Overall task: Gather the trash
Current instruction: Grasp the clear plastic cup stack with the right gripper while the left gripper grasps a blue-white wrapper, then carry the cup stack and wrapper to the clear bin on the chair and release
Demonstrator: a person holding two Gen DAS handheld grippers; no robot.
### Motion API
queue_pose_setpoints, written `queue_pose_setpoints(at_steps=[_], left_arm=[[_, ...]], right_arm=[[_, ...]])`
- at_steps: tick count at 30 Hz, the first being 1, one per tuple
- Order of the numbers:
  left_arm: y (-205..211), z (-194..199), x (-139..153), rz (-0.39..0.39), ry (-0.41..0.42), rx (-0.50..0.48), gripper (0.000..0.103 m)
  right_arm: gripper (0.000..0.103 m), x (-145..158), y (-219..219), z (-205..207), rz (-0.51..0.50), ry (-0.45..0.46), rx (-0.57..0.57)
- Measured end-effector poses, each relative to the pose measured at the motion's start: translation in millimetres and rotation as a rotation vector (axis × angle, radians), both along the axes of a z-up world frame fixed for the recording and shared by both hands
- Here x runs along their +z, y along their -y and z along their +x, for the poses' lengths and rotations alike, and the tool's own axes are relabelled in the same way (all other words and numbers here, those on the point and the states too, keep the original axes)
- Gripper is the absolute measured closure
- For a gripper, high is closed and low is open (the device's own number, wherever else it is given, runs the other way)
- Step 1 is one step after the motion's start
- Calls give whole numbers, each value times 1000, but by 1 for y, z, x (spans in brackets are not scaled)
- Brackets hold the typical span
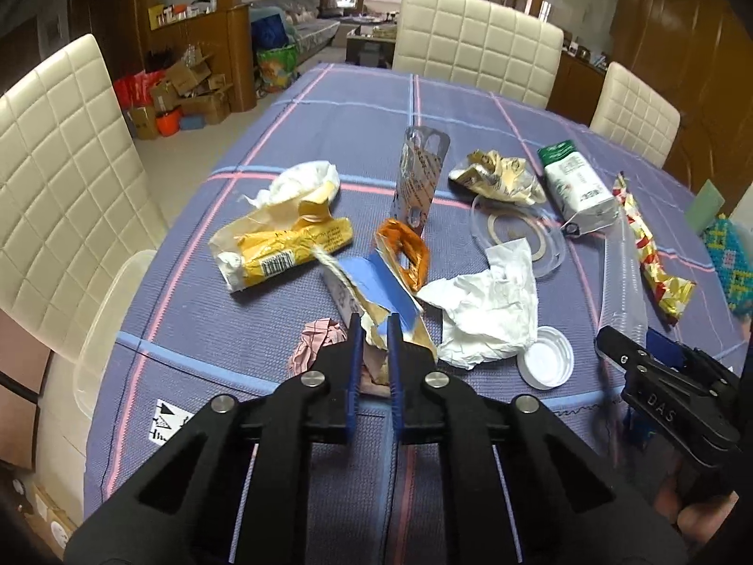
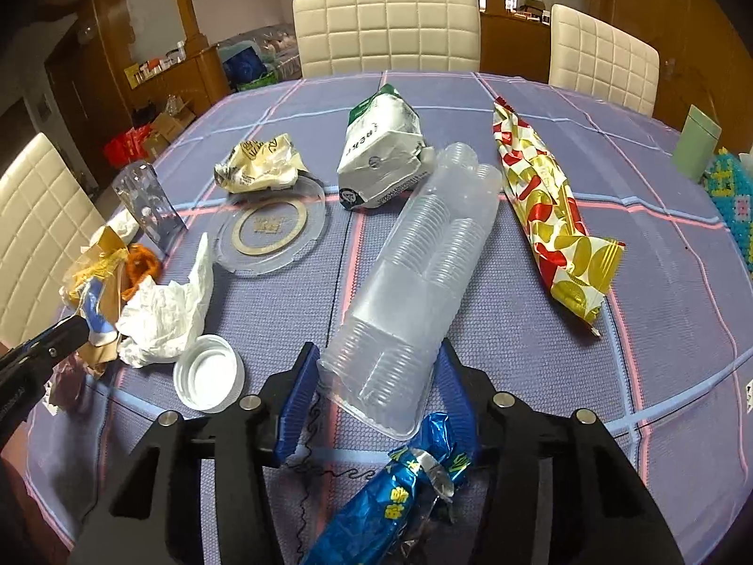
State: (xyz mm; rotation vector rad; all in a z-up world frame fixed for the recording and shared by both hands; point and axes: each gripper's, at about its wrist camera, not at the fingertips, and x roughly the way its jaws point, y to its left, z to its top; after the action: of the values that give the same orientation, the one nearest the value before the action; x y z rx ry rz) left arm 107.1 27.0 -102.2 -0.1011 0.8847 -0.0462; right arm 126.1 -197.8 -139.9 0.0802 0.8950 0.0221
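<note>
Torn cardboard scrap with blue tape (image 1: 376, 301), centre of the left wrist view, pinched at its near edge between the narrow blue pads of the left gripper (image 1: 375, 329). Sleeve of clear plastic cups (image 2: 414, 273), centre of the right wrist view, lying lengthwise on the blue checked tablecloth (image 2: 659, 329), its near end clasped on both sides by the right gripper (image 2: 374, 367), jaws about half apart. Just beside the cardboard: crumpled white tissue (image 1: 489, 310) to the right, pink crumpled paper (image 1: 315, 343) lower left, orange wrapper (image 1: 404, 249) touching behind. White round lid (image 1: 546, 362) near the tissue, lower right. Yellow crumpled bag (image 1: 282, 245) at centre left. Further up: clear blister pack (image 1: 419, 174) standing tilted, cream crumpled wrapper (image 1: 499, 174), clear round lid (image 2: 268, 230), white and green carton (image 2: 381, 160) on its side. Red and gold wrapper (image 2: 550, 216) right of the cups, apart. Blue foil wrapper (image 2: 400, 485) at bottom centre, under the right gripper. Cream quilted chairs (image 2: 386, 23) around the table.
</note>
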Motion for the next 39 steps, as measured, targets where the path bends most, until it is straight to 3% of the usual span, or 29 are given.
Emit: queue_pose_setpoints(at_steps=[16,26,39], left_arm=[[-6,-28,30,-8,126,15,99],[-36,-54,48,-12,209,67,99],[-120,-88,51,8,244,246,99]], right_arm=[[63,38,-20,-37,-39,157,53],[63,51,-70,-48,-80,168,220],[63,61,-165,-46,-73,172,455]])
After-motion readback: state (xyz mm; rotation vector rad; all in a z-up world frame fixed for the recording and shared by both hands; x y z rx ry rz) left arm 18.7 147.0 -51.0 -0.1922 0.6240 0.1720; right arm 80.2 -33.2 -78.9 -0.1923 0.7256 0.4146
